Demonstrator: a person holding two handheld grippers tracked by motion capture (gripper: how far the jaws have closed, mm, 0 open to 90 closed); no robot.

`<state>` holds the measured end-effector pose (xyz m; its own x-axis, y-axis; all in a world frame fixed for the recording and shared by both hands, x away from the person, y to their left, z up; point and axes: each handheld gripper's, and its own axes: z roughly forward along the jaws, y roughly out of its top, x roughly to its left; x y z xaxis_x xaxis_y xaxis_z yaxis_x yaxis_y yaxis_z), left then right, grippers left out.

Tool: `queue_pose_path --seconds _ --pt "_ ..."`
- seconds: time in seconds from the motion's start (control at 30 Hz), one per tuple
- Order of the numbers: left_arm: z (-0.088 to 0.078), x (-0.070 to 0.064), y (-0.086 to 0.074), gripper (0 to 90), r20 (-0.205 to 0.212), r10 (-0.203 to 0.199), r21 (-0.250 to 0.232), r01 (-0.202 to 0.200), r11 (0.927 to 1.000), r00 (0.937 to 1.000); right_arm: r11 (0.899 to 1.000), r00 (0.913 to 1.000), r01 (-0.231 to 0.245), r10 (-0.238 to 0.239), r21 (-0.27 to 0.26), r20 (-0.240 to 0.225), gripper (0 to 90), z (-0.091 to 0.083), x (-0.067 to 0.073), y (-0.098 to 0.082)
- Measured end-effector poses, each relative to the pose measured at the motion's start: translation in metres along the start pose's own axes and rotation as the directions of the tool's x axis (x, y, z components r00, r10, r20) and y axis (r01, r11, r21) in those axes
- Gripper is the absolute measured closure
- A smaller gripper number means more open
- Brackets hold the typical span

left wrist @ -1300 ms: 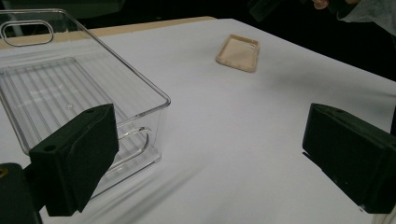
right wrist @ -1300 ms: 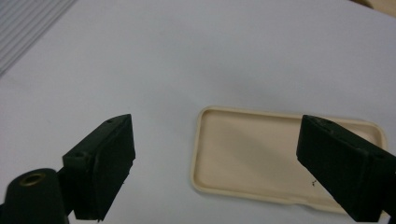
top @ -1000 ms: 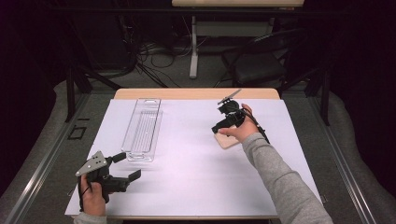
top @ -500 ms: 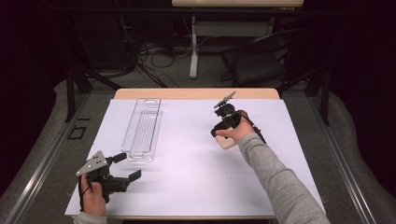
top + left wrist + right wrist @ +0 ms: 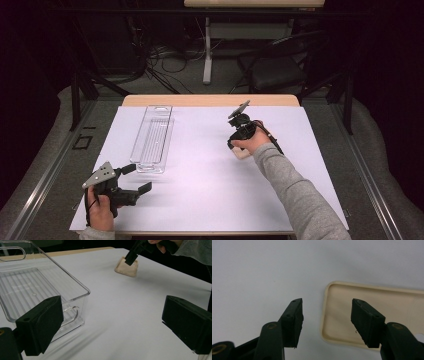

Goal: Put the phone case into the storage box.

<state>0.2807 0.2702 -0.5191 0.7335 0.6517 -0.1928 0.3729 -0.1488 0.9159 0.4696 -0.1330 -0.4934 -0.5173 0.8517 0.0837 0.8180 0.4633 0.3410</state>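
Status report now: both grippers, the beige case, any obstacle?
Right gripper jaws just closing, straddling beige case edge, no grip. Left gripper open, idle. Clear tray apart.

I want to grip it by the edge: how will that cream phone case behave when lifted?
The cream phone case looks thin and shallow-walled, so probably light and somewhat flexible; it may sag from one edge. Lying flat on the white sheet, it could slide as the right gripper straddles its rim, jaws just closing.

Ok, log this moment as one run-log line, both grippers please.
right gripper: jaws just closing, astride rim of cream case, not gripping | left gripper: open, holds nothing, beside clear tray | case flat on white sheet
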Motion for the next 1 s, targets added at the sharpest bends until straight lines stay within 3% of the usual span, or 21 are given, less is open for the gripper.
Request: queue_pose_path --seconds 0.07,0.23,0.3,0.5,0.63,0.87,0.93,1.0 --pt "0.000 0.000 0.000 3.8 0.000 -0.003 0.000 0.003 1.0000 1.0000 1.000 0.9996 -0.028 0.028 0.013 -0.003 44.3 0.002 0.001 0.000" --pt "0.000 0.000 0.000 3.8 -0.001 -0.004 0.002 0.004 1.0000 1.0000 0.999 0.9998 -0.019 0.020 0.031 -0.007 54.5 0.005 0.001 0.001" --pt "0.001 0.000 0.000 3.8 0.000 -0.003 0.000 0.003 1.0000 1.0000 1.000 1.0000 -0.006 0.006 0.030 -0.001 55.0 0.006 0.000 0.002" --pt "0.001 0.000 0.000 3.8 0.000 -0.003 0.002 0.003 1.0000 1.0000 0.999 0.9996 -0.028 0.028 0.038 0.011 52.5 0.010 -0.002 0.001" --pt "0.001 0.001 0.000 3.8 0.000 -0.001 0.002 0.001 1.0000 1.0000 0.998 0.9985 -0.044 0.043 0.050 0.033 56.6 0.014 -0.001 0.000" --pt "0.001 0.001 0.000 3.8 0.000 -0.002 0.001 0.002 1.0000 1.0000 0.997 0.9968 -0.057 0.055 0.042 0.059 55.9 0.016 0.000 0.000" --pt "0.001 0.001 0.000 3.8 0.000 0.000 0.002 0.000 1.0000 1.0000 0.995 0.9953 -0.085 0.082 0.061 0.050 55.9 0.017 0.000 -0.001" --pt "0.001 0.001 0.000 3.8 0.000 -0.001 0.002 0.001 1.0000 1.0000 0.995 0.9965 -0.077 0.074 0.061 0.039 56.4 0.019 -0.002 -0.001"
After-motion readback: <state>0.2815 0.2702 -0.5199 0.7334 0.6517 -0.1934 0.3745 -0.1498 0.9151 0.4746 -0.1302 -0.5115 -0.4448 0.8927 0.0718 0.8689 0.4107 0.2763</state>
